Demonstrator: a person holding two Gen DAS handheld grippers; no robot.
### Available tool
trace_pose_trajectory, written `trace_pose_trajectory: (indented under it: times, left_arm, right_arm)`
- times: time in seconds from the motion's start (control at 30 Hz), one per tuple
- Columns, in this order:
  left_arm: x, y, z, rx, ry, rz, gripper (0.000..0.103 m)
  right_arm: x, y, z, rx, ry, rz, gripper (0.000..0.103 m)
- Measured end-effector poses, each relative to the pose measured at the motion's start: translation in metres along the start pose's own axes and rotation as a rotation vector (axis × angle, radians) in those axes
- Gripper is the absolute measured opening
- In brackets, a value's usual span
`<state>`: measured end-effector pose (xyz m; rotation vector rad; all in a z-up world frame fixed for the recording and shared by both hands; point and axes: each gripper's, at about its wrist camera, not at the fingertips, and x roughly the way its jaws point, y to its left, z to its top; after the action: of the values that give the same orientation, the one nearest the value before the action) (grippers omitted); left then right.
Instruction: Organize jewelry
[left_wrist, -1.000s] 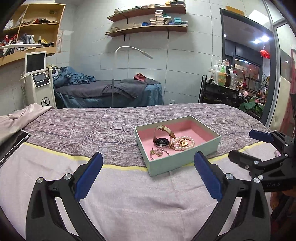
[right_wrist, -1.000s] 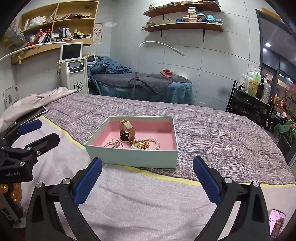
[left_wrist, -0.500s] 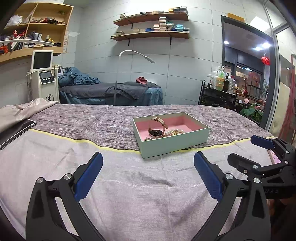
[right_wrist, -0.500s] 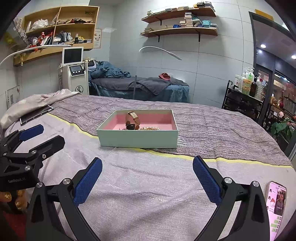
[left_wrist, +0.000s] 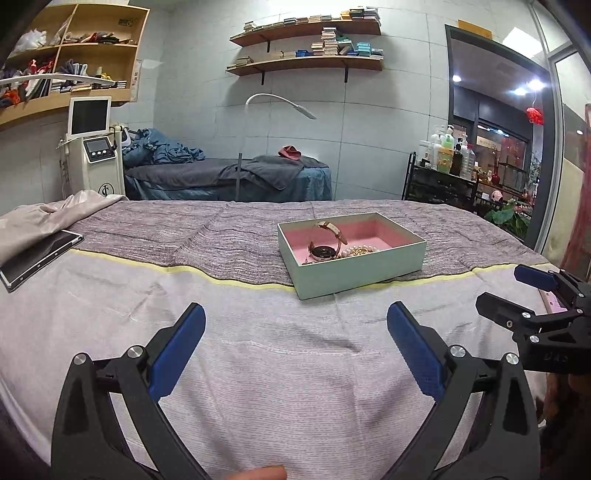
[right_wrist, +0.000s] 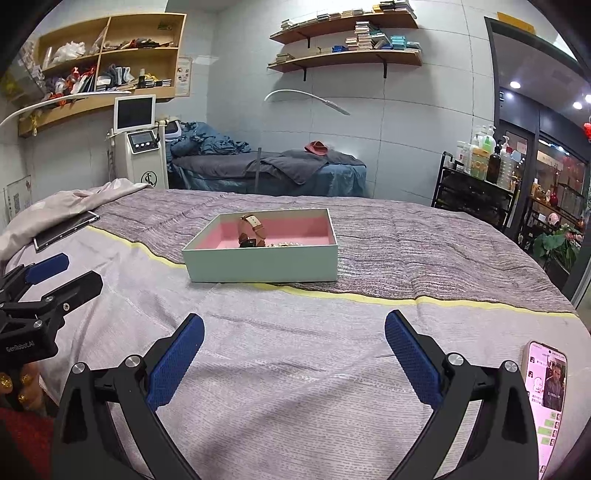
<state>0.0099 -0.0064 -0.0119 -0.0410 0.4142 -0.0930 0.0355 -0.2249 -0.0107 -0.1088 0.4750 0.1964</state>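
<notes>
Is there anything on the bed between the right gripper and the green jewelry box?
No. In the right wrist view only bare bedcover lies between the open right gripper and the green jewelry box.

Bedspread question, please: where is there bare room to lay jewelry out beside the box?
The pale bedspread between the green box and both open grippers is bare. Left is a tablet, right a phone. The box's front-left corner is crowded.
</notes>
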Motion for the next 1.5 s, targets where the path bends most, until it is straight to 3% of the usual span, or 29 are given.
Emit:
trace_pose_trajectory:
  times: [1.5]
  left_arm:
    - [0.0018,-0.0035,0.001,0.017,-0.007,0.003,0.097]
  right_arm:
    - [0.0031,0.0015,-0.0007,-0.004,0.009,0.001,0.096]
